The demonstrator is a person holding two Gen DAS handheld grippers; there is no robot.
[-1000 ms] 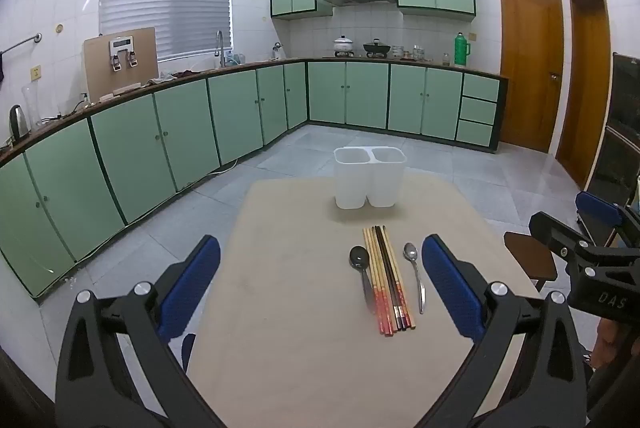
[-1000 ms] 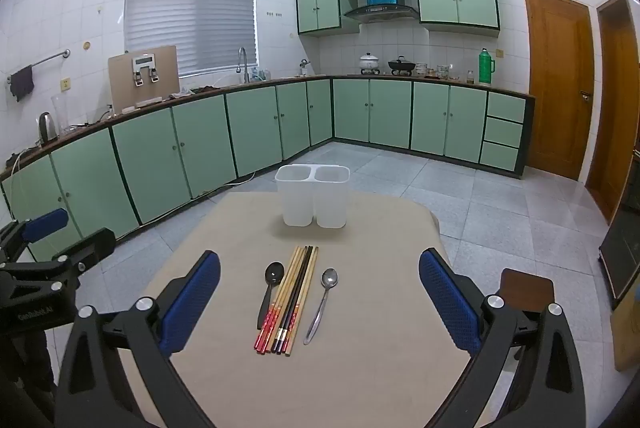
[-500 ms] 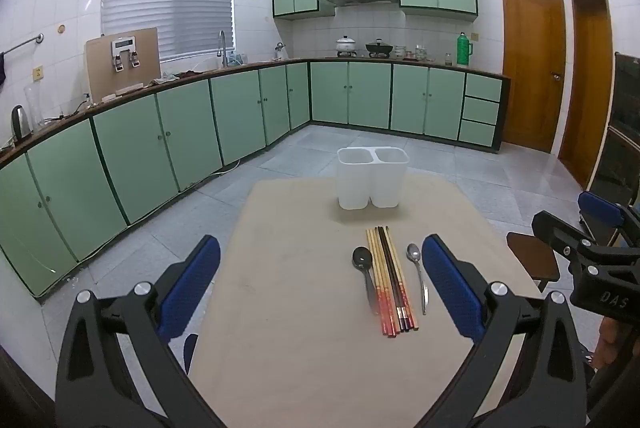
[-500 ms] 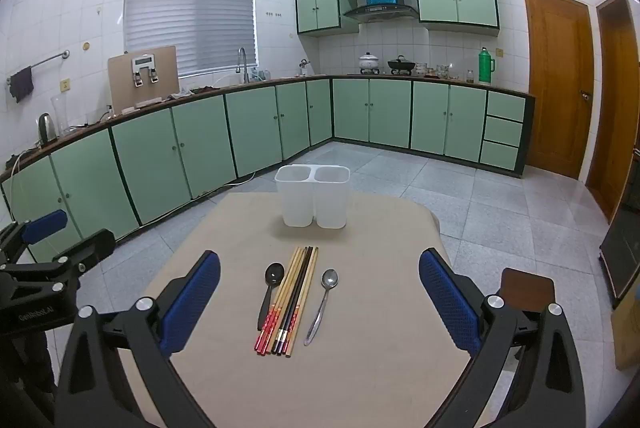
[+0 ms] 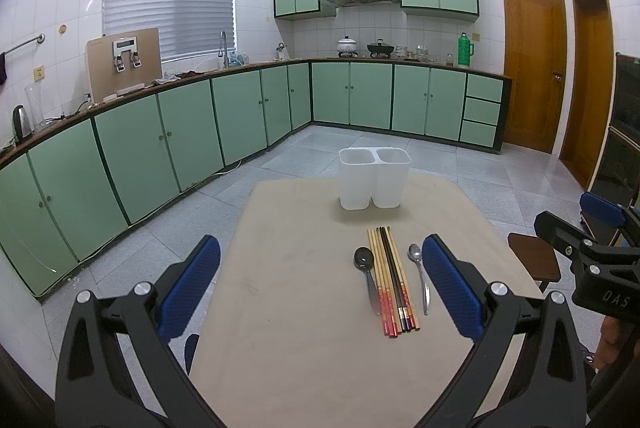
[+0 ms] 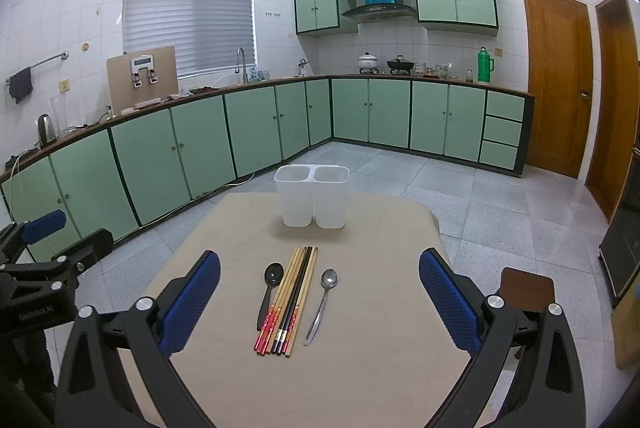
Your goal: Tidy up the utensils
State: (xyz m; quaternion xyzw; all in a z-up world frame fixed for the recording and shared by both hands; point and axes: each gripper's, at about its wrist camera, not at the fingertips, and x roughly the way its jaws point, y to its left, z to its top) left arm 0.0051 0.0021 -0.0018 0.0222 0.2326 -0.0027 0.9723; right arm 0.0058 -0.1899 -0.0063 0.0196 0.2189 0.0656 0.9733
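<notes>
Chopsticks (image 6: 289, 298) in flat bundle on beige table (image 6: 380, 368): tan, one black pair, red-patterned ends. Black spoon (image 6: 271, 290) just left of bundle, steel spoon (image 6: 322, 304) just right; two spoons total. White twin-compartment holder (image 6: 312, 196) beyond bundle, near far edge. Bare tabletop around bundle. Left gripper (image 5: 320, 292) spread wide, holding nothing; right gripper (image 6: 319, 298) likewise.

The left gripper (image 5: 320, 286) eases forward and slightly left: in its view the holder (image 5: 374, 183), chopsticks (image 5: 391, 284) and both spoons slide a little toward 4 o'clock. The right gripper's (image 6: 319, 302) view shows almost no shift.
</notes>
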